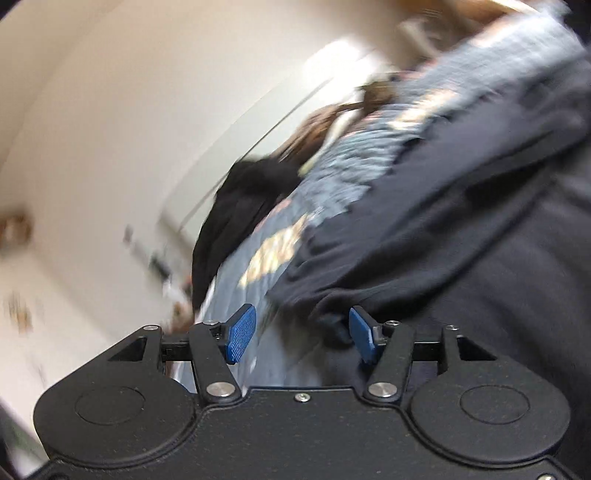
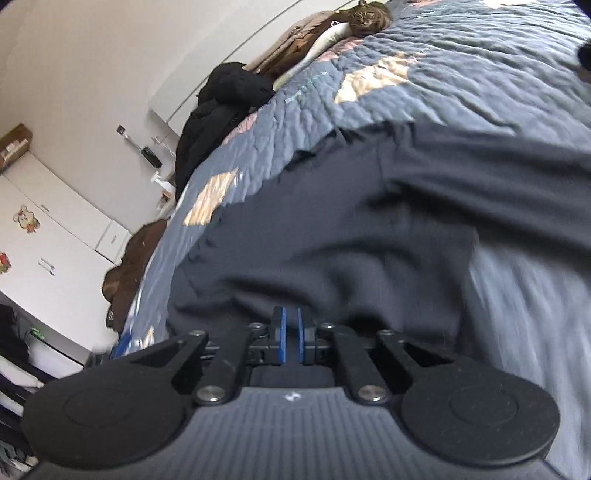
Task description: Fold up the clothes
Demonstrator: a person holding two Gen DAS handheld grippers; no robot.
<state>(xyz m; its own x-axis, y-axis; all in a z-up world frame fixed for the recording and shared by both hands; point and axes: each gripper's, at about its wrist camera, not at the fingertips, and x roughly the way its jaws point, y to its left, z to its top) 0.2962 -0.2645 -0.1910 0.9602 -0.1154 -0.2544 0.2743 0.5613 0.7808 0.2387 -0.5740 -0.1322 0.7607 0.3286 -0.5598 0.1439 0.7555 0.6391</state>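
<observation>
On the quilted blue-grey bedspread (image 2: 461, 74), which serves as the landmark here, a dark navy garment (image 2: 369, 229) lies spread and rumpled across its near part. At the bedspread's far end a tabby cat (image 2: 369, 16) rests beside brown bedding, and at its left edge a heap of black clothing (image 2: 221, 110) is piled up. Beyond that edge stand white cupboards (image 2: 55, 240) with cartoon stickers, and a brown bundle lies low against the side of the bed.

The garment is plain, soft, creased in broad folds, its hem running across the patterned bedspread.

The right wrist view is fairly sharp: the right gripper (image 2: 291, 339) has its blue pads drawn almost together, with dark cloth bunched right at the tips; whether fabric is actually pinched between them cannot be told. The left wrist view is smeared by motion, so the cat and cupboards are lost there, but it shows the left gripper (image 1: 299, 332) with jaws about half apart, a fold of the navy garment (image 1: 443, 240) just before them, not clamped.
</observation>
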